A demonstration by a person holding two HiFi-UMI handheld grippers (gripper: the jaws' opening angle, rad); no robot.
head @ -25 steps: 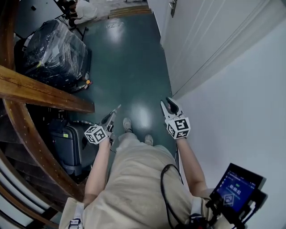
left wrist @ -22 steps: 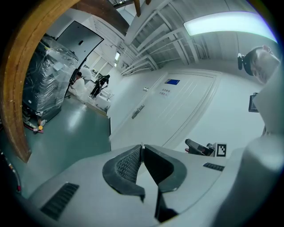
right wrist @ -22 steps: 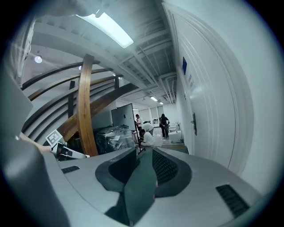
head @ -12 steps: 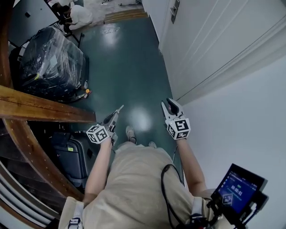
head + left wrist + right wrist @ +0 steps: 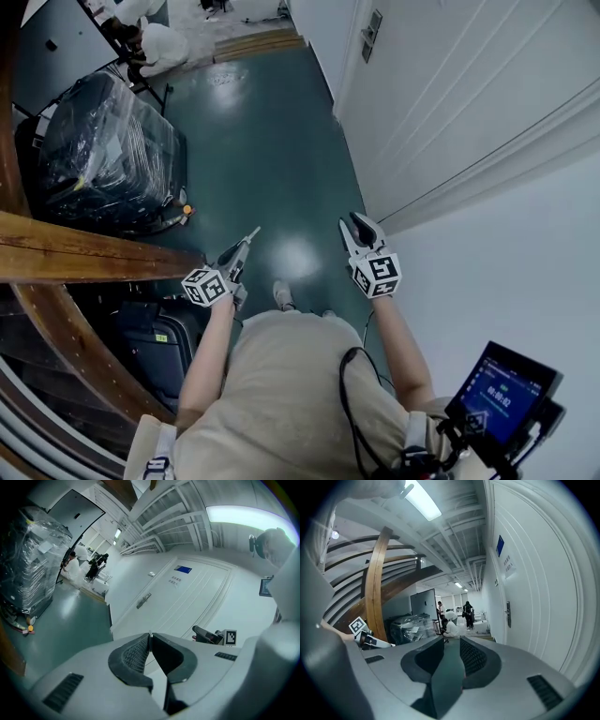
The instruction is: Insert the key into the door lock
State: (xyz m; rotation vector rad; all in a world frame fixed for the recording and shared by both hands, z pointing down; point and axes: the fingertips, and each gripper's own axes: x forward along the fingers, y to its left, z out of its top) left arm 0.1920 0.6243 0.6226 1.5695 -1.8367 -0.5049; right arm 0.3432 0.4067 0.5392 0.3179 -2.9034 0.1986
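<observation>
My left gripper point(image 5: 246, 240) is shut on a thin metal key point(image 5: 150, 633); only the key's edge shows between the pressed pads point(image 5: 136, 651). In the head view the key's tip point(image 5: 253, 231) sticks out forward over the green floor. My right gripper point(image 5: 357, 225) is open and holds nothing, with floor showing through the gap in the right gripper view point(image 5: 451, 644). The door lock point(image 5: 372, 33) with its lever sits on the white door point(image 5: 441, 84), far ahead on the right. It also shows in both gripper views point(image 5: 143, 600) point(image 5: 507, 613). Both grippers are well short of it.
A plastic-wrapped black load point(image 5: 103, 159) stands on the left, with a curved wooden beam point(image 5: 84, 248) and a dark suitcase point(image 5: 155, 342) nearer me. People point(image 5: 155, 42) are at the corridor's far end. A tablet screen point(image 5: 502, 389) hangs at my lower right. White wall point(image 5: 525, 244) runs along the right.
I have walked forward along the corridor: the door lock and the wrapped load sit lower in the head view. Both grippers keep their poses, left shut, right open.
</observation>
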